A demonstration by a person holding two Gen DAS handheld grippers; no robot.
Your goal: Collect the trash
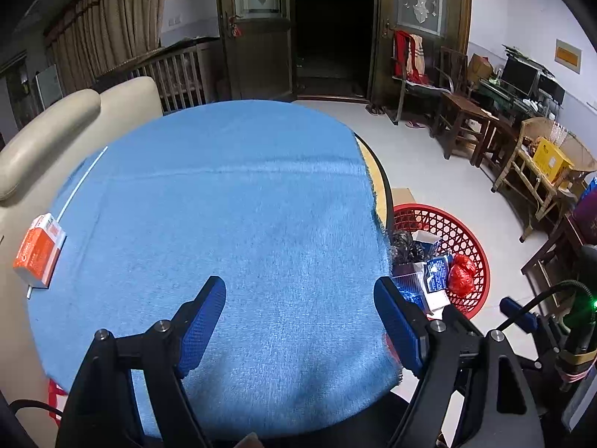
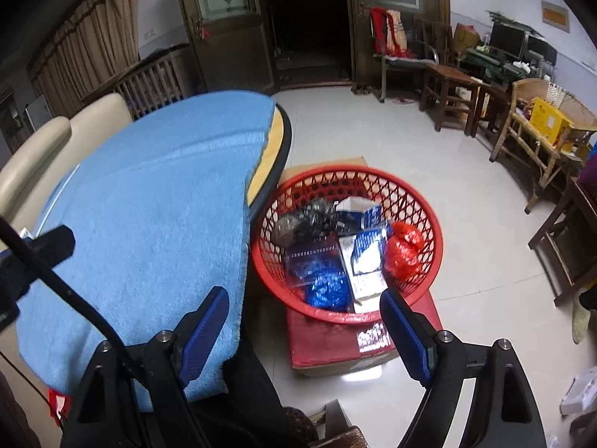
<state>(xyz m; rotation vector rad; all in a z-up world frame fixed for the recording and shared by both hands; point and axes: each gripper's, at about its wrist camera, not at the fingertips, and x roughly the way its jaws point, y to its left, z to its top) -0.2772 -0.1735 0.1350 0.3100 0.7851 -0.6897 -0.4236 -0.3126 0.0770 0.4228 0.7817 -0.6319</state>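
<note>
Left gripper [image 1: 300,321]: jaws apart, empty, over blue cloth [image 1: 224,224]; orange box [image 1: 39,255] far off at cloth's left edge, just beside sofa. Risk: nudged over edge on a clumsy reach.

Right gripper [image 2: 304,326]: jaws apart, empty, above full red basket [image 2: 429,201]. Risk: snagged rim, tipped trash.

Surfaces, my rig view
Table cloth [image 1: 224,224]: fuzzy matt blue fabric. Basket [image 2: 429,224]: glossy red plastic lattice. My gripper pads [image 1: 203,321]: textured blue rubber, black matt arms. Floor [image 2: 373,138]: glossy tile.
</note>
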